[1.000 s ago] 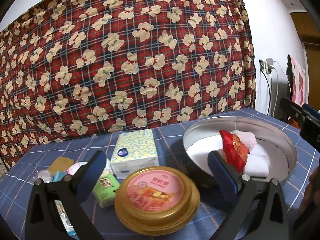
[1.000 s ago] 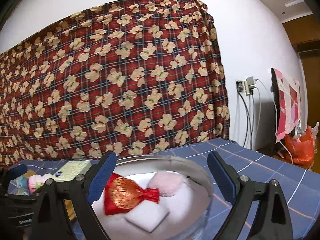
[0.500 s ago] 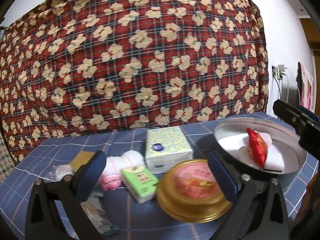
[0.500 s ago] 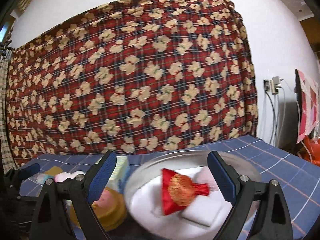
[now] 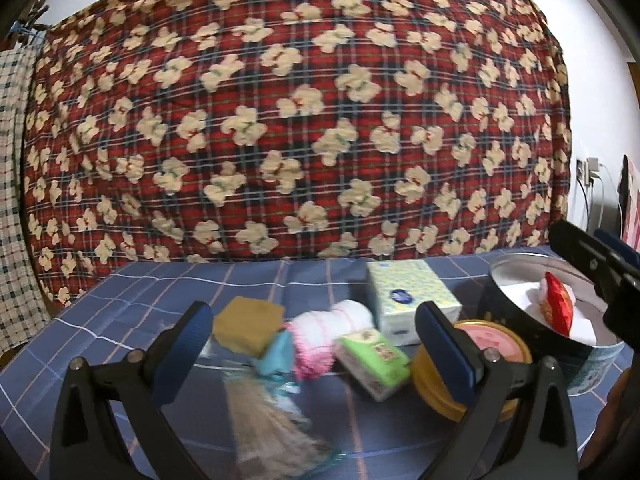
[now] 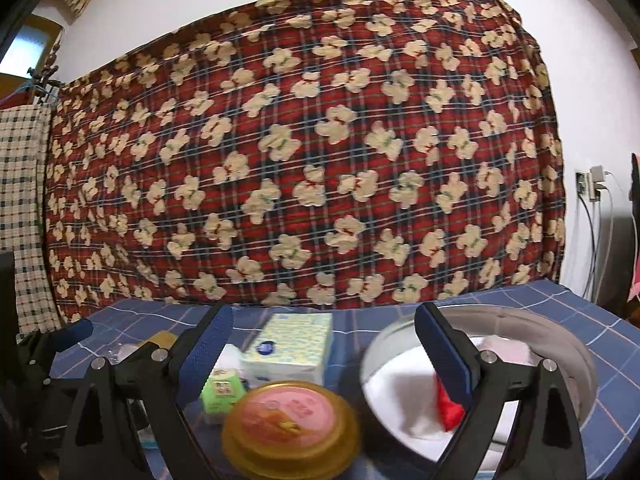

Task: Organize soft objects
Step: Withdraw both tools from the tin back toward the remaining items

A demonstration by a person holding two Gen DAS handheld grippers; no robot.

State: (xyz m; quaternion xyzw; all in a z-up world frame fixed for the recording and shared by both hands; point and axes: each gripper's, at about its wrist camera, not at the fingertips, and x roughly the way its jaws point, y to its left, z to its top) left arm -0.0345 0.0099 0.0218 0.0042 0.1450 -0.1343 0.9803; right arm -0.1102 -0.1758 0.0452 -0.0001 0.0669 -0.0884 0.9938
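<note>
While both tongs hang spread and empty above the desk (image 5: pixel 160 292), the soft things lie in two groups on its blue checked cloth. Seen from the left wrist, the left tongs (image 5: pixel 316 344) frame a loose cluster: a brown sponge (image 5: pixel 248 322), a pink and white rolled towel (image 5: pixel 328 332) just beside it, a pale blue packet (image 5: pixel 278 354) touching the towel's near side, a green tissue pack (image 5: pixel 372 356) tilted toward the front, and a blurred grey bundle (image 5: pixel 272 428) nearest the camera. Behind the green pack stands a yellow-patterned tissue box (image 5: pixel 408 292). To the right sits a gold-rimmed round lid with a pink top (image 5: pixel 496 344), touching or just beside the round metal tin (image 5: pixel 592 360). Inside the tin rest a red pouch (image 5: pixel 556 308), a white folded cloth (image 5: pixel 584 328) under it, and something pale pink behind, partly hidden. From the right wrist, the right tongs (image 6: pixel 324 354) hover over the gold lid, between the tissue box and the tin. A red plaid quilt with cream bears (image 6: pixel 312 152) hangs behind the desk.
</note>
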